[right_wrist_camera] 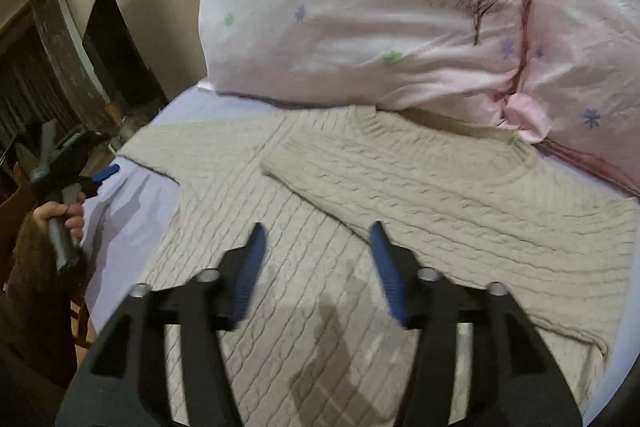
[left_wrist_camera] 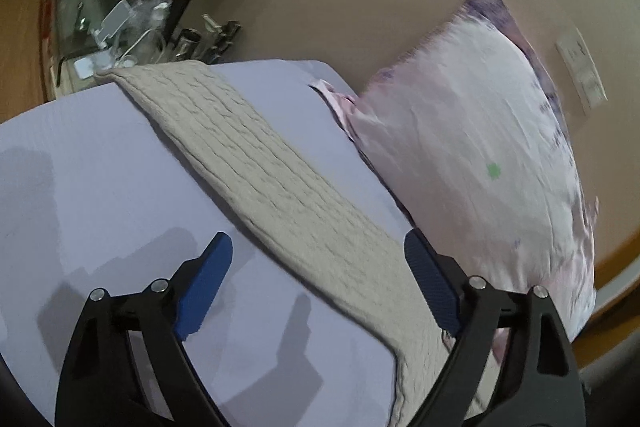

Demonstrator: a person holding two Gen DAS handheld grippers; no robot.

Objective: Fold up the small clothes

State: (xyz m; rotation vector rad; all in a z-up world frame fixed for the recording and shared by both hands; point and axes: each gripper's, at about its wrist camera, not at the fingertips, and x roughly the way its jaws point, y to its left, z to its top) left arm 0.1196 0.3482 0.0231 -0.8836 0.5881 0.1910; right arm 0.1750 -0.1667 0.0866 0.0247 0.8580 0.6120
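Observation:
A beige cable-knit sweater [right_wrist_camera: 304, 227] lies flat on the lavender bed sheet [right_wrist_camera: 120, 223]. One sleeve [right_wrist_camera: 460, 195] is folded across its chest below the ribbed collar. My right gripper [right_wrist_camera: 318, 231] is open and empty, hovering over the sweater's middle. My left gripper [left_wrist_camera: 318, 243] is open and empty above the other sleeve [left_wrist_camera: 260, 155], which stretches out across the sheet [left_wrist_camera: 100, 167]. The left gripper also shows in the right wrist view [right_wrist_camera: 108, 173], held by a hand at the bed's left edge.
A large pink floral pillow [right_wrist_camera: 380, 15] [left_wrist_camera: 480, 147] leans against the wall behind the sweater's collar. A cluttered side table [left_wrist_camera: 132, 31] with metal and glass items stands beyond the bed's far corner. A dark doorway [right_wrist_camera: 116, 55] is at the left.

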